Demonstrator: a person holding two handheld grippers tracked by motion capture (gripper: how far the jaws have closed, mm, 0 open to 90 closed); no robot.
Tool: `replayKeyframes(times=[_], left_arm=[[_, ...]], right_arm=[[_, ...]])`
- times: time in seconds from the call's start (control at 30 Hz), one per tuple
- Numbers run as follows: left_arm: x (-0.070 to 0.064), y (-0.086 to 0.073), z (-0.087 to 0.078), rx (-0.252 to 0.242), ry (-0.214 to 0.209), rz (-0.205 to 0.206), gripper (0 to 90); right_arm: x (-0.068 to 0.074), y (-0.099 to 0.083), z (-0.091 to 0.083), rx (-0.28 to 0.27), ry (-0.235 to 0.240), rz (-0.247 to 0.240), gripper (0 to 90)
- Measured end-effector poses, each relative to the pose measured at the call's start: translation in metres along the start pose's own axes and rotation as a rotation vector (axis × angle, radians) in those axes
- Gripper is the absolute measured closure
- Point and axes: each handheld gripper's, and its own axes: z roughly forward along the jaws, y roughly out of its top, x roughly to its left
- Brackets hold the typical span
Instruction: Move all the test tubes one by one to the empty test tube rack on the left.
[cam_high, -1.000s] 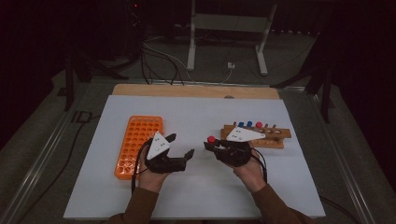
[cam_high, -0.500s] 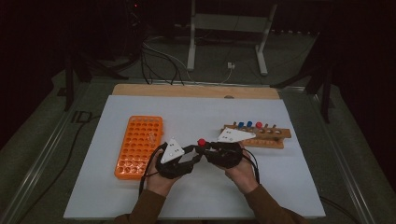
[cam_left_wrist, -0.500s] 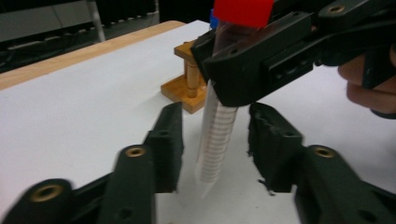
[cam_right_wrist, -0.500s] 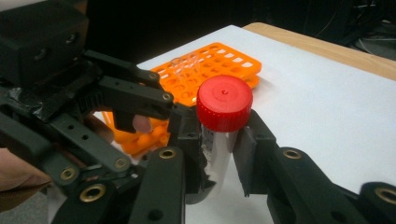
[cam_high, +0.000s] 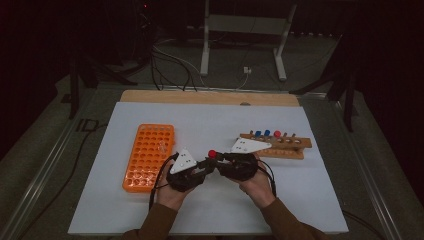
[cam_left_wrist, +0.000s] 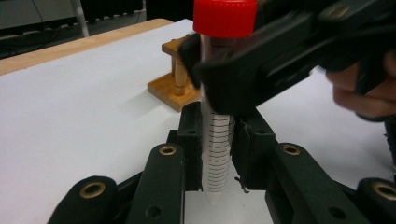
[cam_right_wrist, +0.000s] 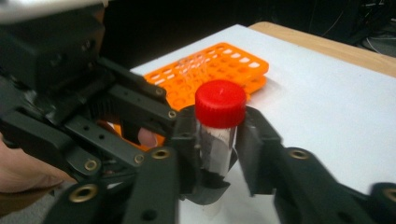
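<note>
The red-capped tube (cam_left_wrist: 219, 116) stands upright between the two hand-held grippers, above the white tabletop (cam_high: 210, 125) near its middle. It is a clear plastic tube with black graduation lines down its body, a tapered tip and a ribbed red screw cap (cam_right_wrist: 220, 103). The right hand-held gripper (cam_right_wrist: 217, 154) is clamped on its upper part, just under the cap, one black jaw on each side. The left hand-held gripper (cam_left_wrist: 215, 154) has its jaws closed against the lower, graduated part of the same tube, so both hold it at once, the right one above the left.

The high view shows the two hand-held grippers (cam_high: 212, 165) meeting tip to tip in front of the person, with the red cap as a small dot between them. The left gripper view shows the graduation lines and the pointed tip hanging clear of the tabletop. The right gripper view shows the cap's top and a blurred label patch on the tube wall.

To the left lies an orange plastic rack (cam_high: 149, 156), a flat grid of round holes. To the right stands a wooden rack (cam_high: 280, 145) on turned posts, holding tubes with blue and red caps. A bare wooden strip (cam_high: 200, 97) edges the far side of the tabletop.
</note>
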Motion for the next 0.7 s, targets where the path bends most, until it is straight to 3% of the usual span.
replayKeyframes(times=[0.3,0.53,0.7], left_arm=[[0.009,-0.001,-0.008,0.001,0.055,-0.019,75.6],[0.013,0.0,-0.016,-0.012,0.083,-0.025,75.6],[0.015,0.002,-0.021,-0.018,0.1,-0.017,75.6]], right_arm=[[-0.009,0.003,-0.016,-0.04,-0.01,0.03,40.9],[-0.014,-0.003,-0.019,-0.001,-0.069,0.018,18.1],[-0.019,-0.008,-0.022,0.01,-0.085,0.023,14.6]])
